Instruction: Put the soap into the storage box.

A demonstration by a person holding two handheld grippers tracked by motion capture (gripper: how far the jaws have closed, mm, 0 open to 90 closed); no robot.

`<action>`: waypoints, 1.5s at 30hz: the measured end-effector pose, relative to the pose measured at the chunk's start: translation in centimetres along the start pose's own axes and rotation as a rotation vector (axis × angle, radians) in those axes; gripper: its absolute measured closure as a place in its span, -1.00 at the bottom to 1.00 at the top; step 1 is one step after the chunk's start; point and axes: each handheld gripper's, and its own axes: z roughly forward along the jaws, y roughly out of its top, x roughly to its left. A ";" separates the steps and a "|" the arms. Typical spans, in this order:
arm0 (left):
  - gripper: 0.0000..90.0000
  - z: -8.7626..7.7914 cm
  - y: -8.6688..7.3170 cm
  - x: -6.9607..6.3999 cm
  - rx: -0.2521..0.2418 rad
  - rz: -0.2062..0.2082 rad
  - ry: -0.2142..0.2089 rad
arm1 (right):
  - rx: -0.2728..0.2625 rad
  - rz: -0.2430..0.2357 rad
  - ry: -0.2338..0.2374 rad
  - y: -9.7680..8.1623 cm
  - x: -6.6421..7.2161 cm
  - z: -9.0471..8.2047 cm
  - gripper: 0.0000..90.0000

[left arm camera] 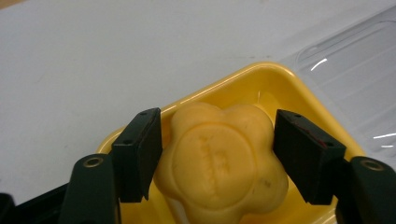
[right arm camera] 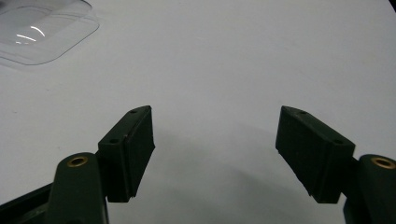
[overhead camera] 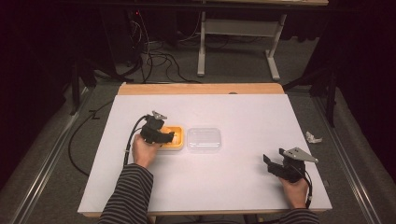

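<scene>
Soap, yellow and flower-shaped (left arm camera: 219, 163), sits in my yellow dish (left arm camera: 261, 84) at lower centre, between my left gripper's (left arm camera: 217, 158) slightly parted jaws; clear lid (overhead camera: 204, 139) beside it, my right gripper (right arm camera: 215, 154) wide, empty.

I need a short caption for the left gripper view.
Left tool open around a yellow lobed block in a yellow tray, clear lid beside.

One yellow tray (overhead camera: 176, 145), one clear lid (overhead camera: 204, 139), one soap-like yellow lump (left arm camera: 219, 163).
</scene>
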 end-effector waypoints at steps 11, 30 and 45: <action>-0.31 0.3 0.0 -0.2 -0.007 -0.010 0.000 | 0.000 -0.002 0.001 0.0 0.0 0.0 -0.37; -0.43 -2.7 0.3 -1.2 -0.129 0.012 -0.015 | -0.002 -0.008 0.005 0.0 0.1 0.0 -0.37; -0.43 -5.4 -0.1 -1.6 -0.191 0.006 -0.031 | 0.005 -0.013 0.014 0.0 0.0 0.1 -0.36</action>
